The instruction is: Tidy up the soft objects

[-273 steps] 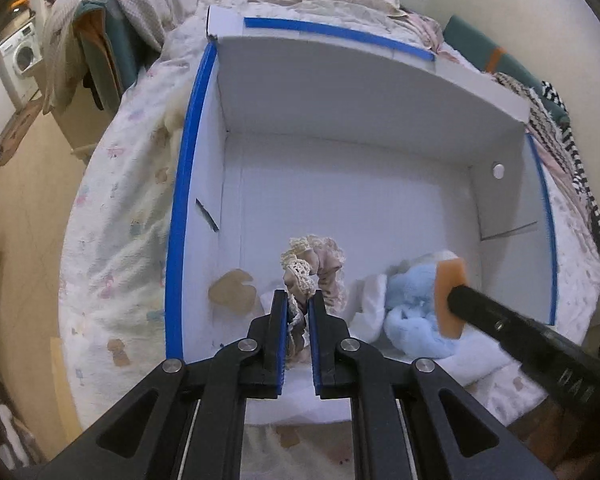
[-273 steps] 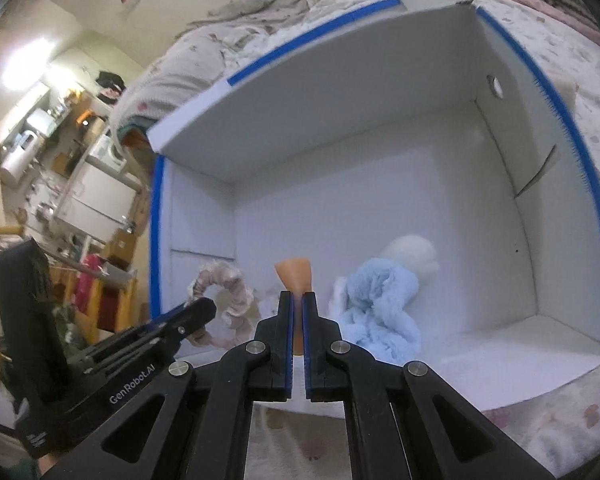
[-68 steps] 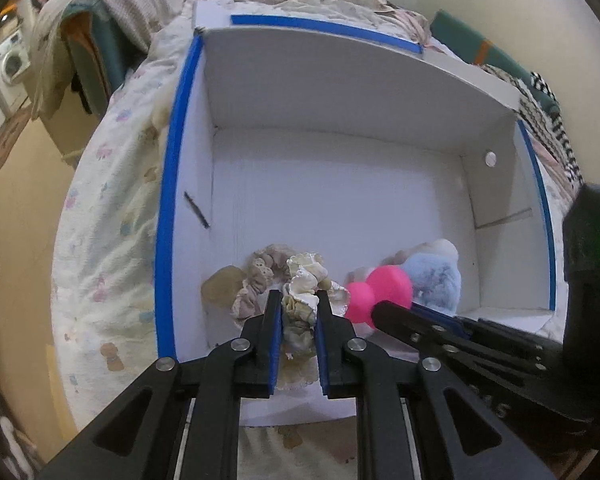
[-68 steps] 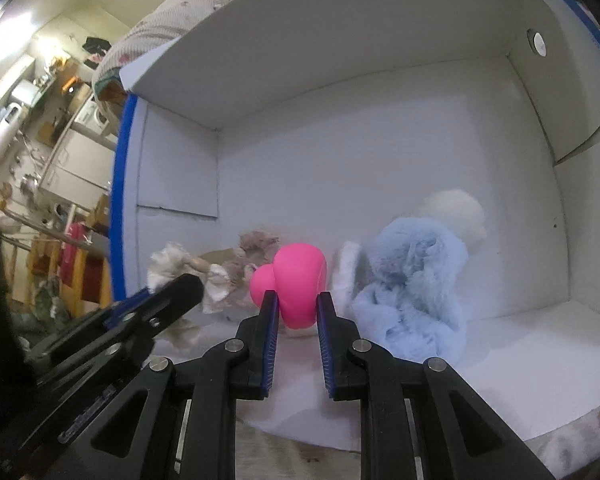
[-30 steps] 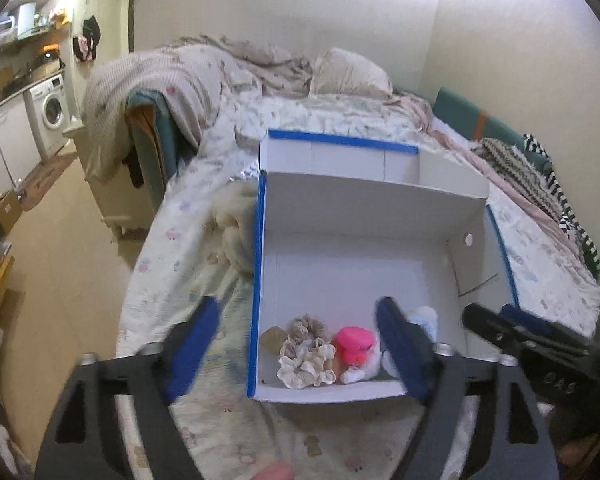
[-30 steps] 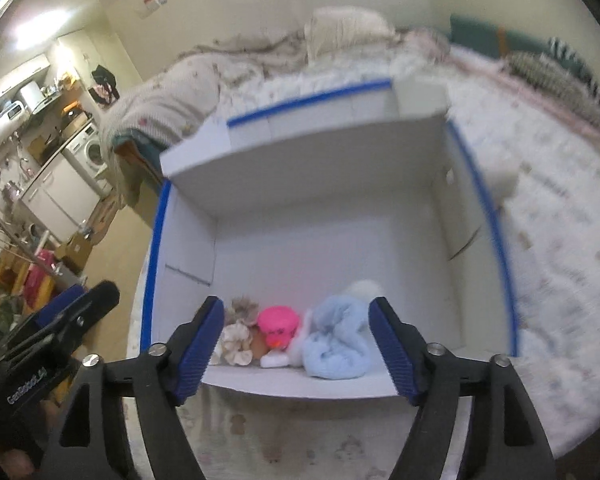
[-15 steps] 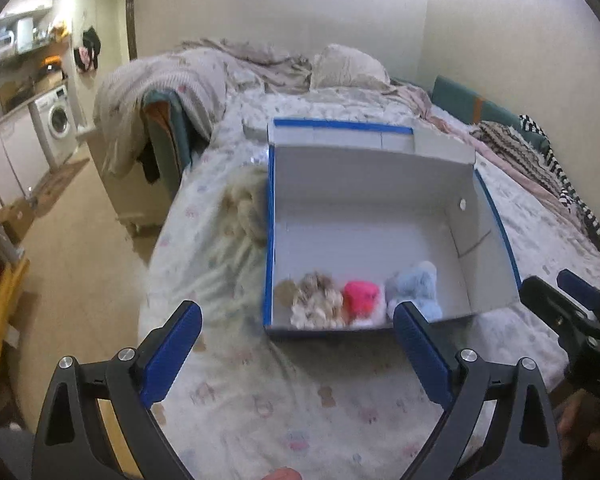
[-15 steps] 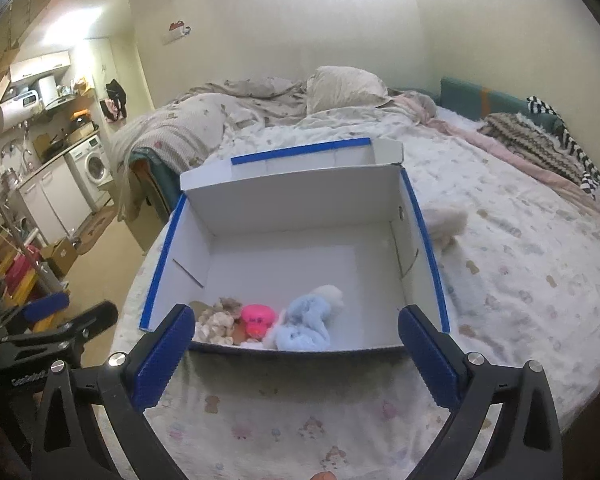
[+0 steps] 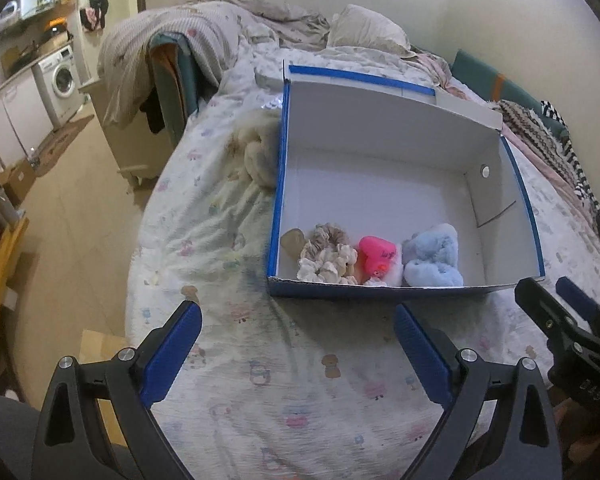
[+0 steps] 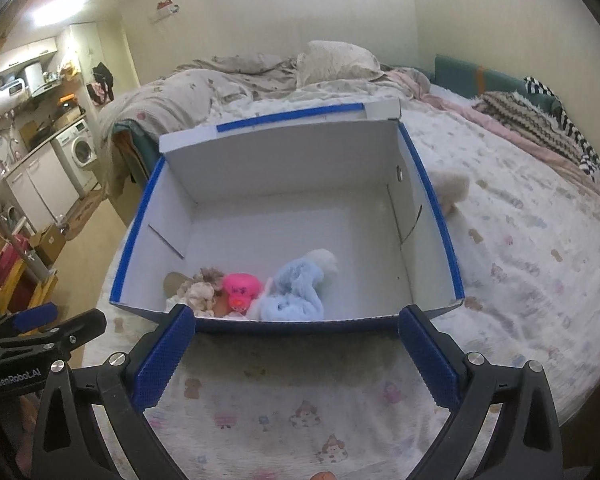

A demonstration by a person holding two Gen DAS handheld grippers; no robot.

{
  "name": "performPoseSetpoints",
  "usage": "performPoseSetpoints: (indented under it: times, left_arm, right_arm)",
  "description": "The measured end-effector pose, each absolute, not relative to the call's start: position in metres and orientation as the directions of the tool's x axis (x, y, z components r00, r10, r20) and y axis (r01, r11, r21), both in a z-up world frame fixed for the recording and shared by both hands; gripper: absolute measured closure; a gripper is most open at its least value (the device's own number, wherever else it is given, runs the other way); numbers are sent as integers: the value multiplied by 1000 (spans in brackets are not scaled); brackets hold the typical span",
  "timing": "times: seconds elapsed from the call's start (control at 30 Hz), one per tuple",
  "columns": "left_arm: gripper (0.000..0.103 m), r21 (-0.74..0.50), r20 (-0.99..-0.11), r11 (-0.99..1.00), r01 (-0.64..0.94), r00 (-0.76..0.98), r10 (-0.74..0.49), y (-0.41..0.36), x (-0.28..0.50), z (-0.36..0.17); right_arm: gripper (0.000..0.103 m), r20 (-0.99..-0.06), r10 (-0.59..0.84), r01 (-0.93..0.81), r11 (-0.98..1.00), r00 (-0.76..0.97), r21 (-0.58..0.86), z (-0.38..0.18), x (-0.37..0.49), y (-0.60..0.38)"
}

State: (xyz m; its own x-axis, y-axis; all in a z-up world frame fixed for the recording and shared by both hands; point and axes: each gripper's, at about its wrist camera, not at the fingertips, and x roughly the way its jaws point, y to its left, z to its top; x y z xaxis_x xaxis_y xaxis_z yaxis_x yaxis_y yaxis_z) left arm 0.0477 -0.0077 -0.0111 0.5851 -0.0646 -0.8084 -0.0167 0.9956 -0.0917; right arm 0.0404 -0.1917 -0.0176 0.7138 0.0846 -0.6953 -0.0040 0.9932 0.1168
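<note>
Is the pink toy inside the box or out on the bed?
Inside: the pink toy lies on the box floor by its near wall, between scrunchies and blue plush.

I had the left gripper (image 9: 298, 322) clamped on a cream scrunchie (image 9: 327, 260) and the right gripper (image 10: 296, 324) on a pink toy (image 10: 242, 288), both low inside the box (image 9: 380, 152). I let go of both, and they lay along the box's near wall, the scrunchie beside the beige one, the toy between the scrunchies and the blue plush (image 9: 432, 258). I then pulled both grippers back over the bed (image 9: 300, 380) and spread their jaws wide.
</note>
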Motion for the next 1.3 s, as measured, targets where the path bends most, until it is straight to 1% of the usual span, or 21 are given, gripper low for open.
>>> performPoseSetpoints:
  times: [0.1, 0.3, 1.3]
  left_arm:
    - [7, -100, -814, 995, -18, 577, -71, -8, 50, -13]
    - [7, -76, -818, 997, -10, 572, -56, -13, 52, -16]
    - [7, -90, -818, 996, -5, 570, -71, -13, 51, -15]
  right_arm:
    - [0, -707, 85, 7, 992, 702, 127, -21, 43, -194]
    - [0, -722, 85, 9, 992, 687, 124, -24, 46, -194]
    - [0, -721, 88, 0, 993, 688, 121, -23, 47, -193]
